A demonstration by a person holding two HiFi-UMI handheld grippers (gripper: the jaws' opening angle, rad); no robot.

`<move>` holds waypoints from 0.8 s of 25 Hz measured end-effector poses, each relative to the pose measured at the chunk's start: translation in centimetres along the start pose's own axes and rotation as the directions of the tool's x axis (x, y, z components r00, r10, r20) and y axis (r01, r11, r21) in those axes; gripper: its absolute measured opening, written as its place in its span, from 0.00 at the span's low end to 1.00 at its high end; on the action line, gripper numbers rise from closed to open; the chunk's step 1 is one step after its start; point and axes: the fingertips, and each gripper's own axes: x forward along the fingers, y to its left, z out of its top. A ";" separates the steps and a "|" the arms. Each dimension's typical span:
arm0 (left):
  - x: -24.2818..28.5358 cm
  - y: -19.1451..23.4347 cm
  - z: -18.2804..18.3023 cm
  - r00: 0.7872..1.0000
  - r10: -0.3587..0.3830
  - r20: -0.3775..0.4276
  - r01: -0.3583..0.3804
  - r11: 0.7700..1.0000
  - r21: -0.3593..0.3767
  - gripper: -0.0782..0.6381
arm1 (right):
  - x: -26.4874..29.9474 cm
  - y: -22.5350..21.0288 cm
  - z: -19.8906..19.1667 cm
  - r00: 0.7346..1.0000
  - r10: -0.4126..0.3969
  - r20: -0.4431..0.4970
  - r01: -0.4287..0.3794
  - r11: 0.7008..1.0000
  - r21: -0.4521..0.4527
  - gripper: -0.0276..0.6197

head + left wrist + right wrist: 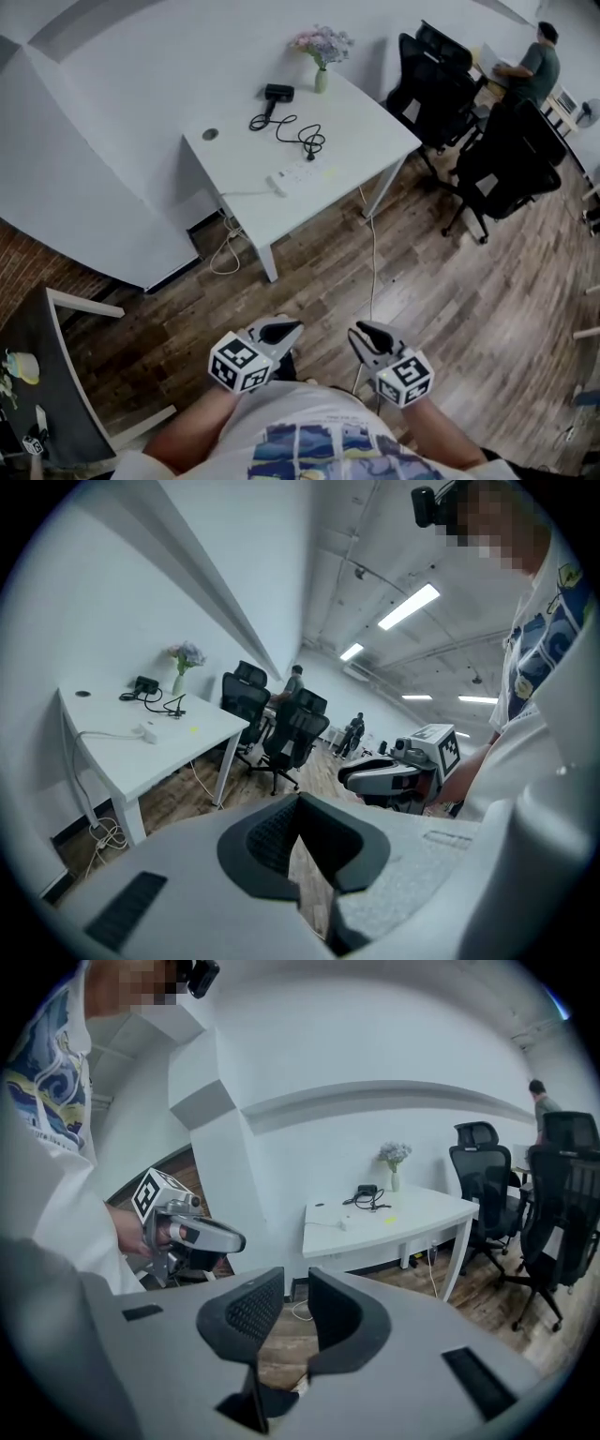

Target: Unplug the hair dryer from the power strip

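A black hair dryer [278, 93] lies at the back of a white table [366, 131], far ahead of me. Its black cord [298, 131] curls toward a white power strip [298, 173] near the table's front edge; the plug is too small to make out. Both grippers hang low in front of my body, well short of the table. My left gripper [286, 330] [300, 803] has its tips touching, with nothing in it. My right gripper [366, 333] [295, 1283] shows a gap between its pads and holds nothing. From the right gripper view the dryer [367, 1190] and strip [337, 1223] look tiny.
A vase of flowers [322, 58] stands at the table's back edge. Black office chairs [497, 159] crowd the right, where a person [536, 61] sits at a desk. Cables [373, 244] hang from the table to the wooden floor. A dark table [42, 375] stands at my left.
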 end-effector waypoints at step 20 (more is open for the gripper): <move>4.8 20.4 10.0 1.000 0.015 -0.021 -0.014 1.000 0.023 0.11 | 17.1 -9.1 11.6 0.999 -0.046 -0.026 0.045 0.998 -0.043 0.17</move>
